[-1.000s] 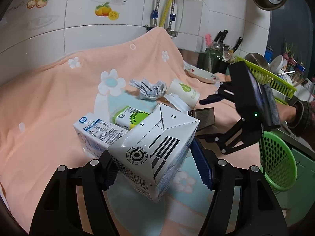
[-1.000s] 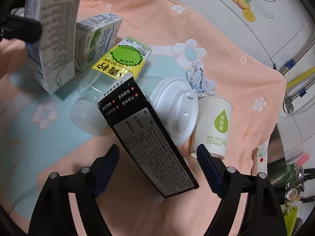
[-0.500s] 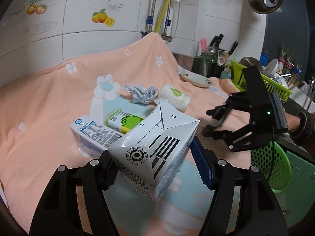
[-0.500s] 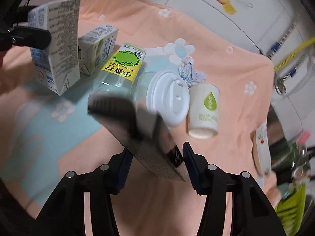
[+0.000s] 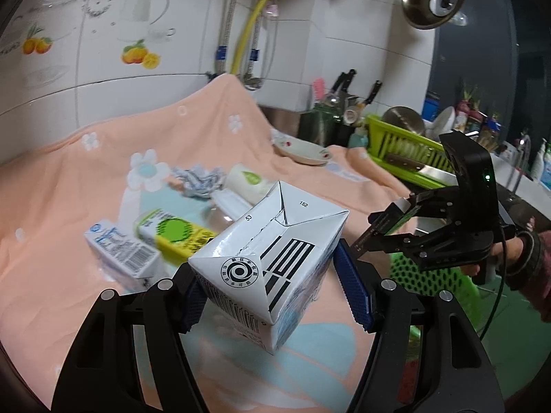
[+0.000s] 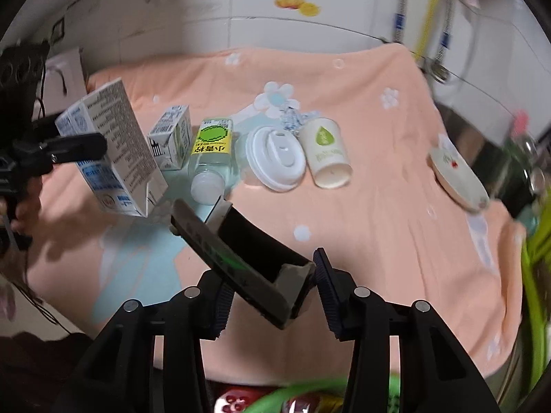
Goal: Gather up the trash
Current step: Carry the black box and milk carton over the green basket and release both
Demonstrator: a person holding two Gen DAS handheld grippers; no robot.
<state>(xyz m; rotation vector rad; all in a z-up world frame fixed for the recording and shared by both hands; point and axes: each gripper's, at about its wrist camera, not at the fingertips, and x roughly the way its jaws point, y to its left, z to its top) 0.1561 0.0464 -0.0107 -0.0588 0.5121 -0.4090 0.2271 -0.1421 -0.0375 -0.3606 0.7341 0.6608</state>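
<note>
Two cartons lifted, bound for the green basket (image 5: 430,275).
Left gripper (image 5: 272,289) clamps milk carton (image 5: 272,265); right gripper (image 6: 272,296), jaws closing, grips dark box (image 6: 241,258); drop both next.

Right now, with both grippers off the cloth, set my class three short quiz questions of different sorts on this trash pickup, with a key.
1. True or false: the left gripper holds a large milk carton clear of the peach floral cloth.
2. Which item does the right gripper hold? A) paper cup B) black box C) white lid
3. Fill in: the clear bottle with the yellow-green label lies between the small carton and the ____.

Key:
1. True.
2. B: the black box sits between its jaws as they close; the paper cup lies on the cloth.
3. White lid.
</note>
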